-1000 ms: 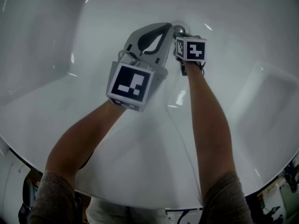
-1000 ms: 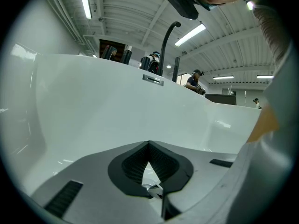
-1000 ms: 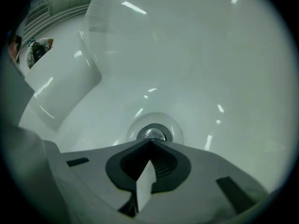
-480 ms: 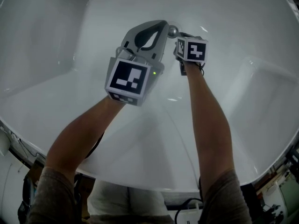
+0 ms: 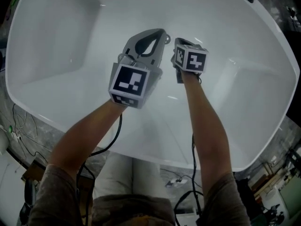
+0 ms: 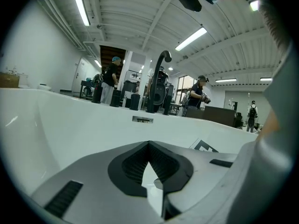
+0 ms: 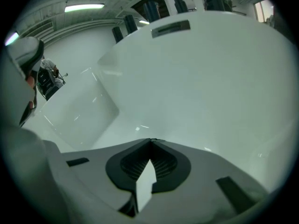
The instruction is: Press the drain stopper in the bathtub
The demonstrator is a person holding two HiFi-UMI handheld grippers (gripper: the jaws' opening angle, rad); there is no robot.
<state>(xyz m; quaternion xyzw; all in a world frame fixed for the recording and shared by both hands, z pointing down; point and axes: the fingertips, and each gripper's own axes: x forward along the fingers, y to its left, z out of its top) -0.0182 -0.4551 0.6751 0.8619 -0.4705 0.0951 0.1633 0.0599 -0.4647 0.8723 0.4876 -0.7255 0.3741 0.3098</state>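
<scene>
As bathtub rim [image 5: 155,152] appears, left gripper [image 5: 162,32], right gripper [image 5: 177,43] closed

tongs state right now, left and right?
Left tongs: closed, holding nothing.
Right tongs: closed, holding nothing.

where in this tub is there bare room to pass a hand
Bare bathtub floor lies left of the left gripper and right of the right gripper. Crowded only at the drain stopper, between the two gripper tips.
</scene>
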